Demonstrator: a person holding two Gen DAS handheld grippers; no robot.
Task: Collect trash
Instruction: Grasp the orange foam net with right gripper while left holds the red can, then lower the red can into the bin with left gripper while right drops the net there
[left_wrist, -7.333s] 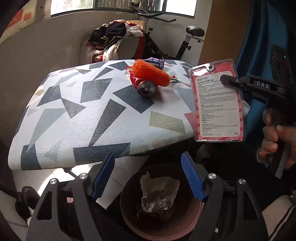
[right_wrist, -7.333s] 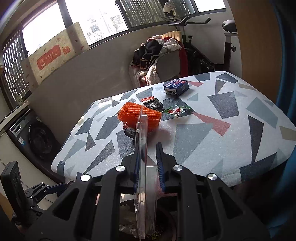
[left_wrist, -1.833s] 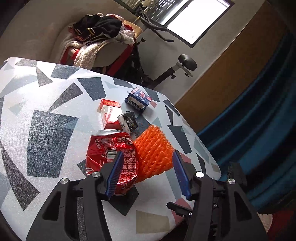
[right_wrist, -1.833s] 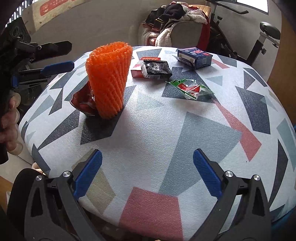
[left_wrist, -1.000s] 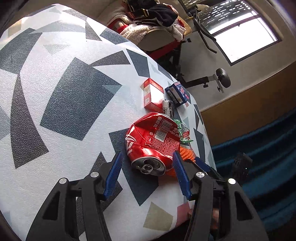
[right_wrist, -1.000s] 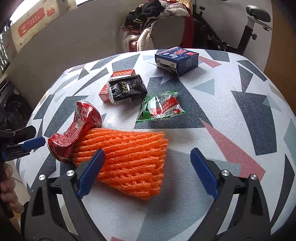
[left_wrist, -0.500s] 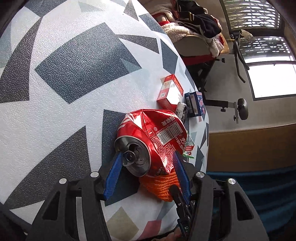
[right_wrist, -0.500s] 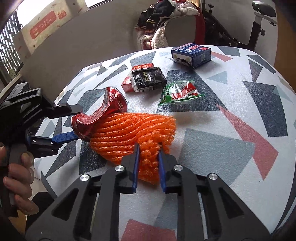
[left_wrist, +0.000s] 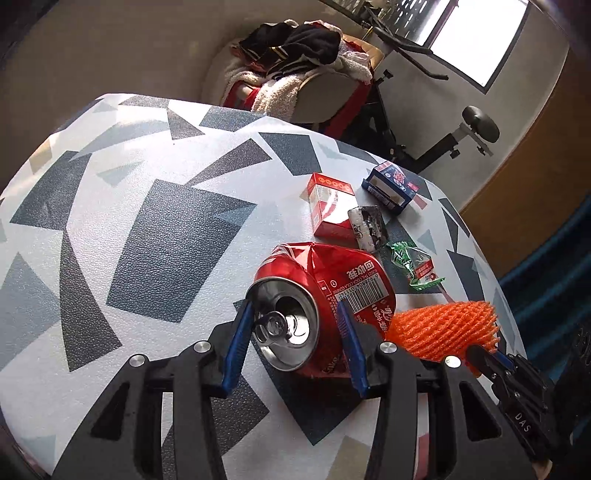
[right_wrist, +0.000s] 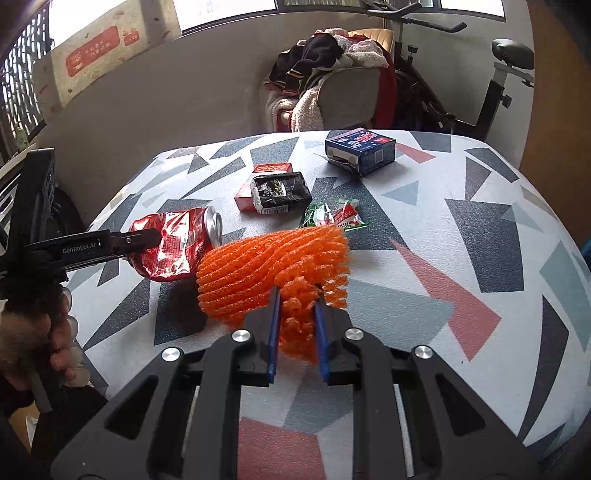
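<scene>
Near the front edge of the patterned table (left_wrist: 177, 229), a crushed red can (left_wrist: 325, 291) is clamped across its top end between the blue pads of the left gripper (left_wrist: 295, 339), whose jaws have just been closing onto it. Thin, dented metal of this kind is judged light and easily deformed further, with a smooth skin that could slip, so a hold across the stiffer rim looks wiser than one on the crumpled body. Just beside it, an orange foam net (right_wrist: 273, 266) is pinched at its near end by the right gripper (right_wrist: 297, 328), its jaws pressed almost together; the net is judged very light, soft and springy, and it bunches between the pads. Farther back lie a red box (right_wrist: 258, 184), a black wrapper (right_wrist: 280, 192), a green wrapper (right_wrist: 332, 214) and a blue carton (right_wrist: 360, 149), untouched. No bin is seen in either view, and whether the can is lifted clear of the table cannot be told.
</scene>
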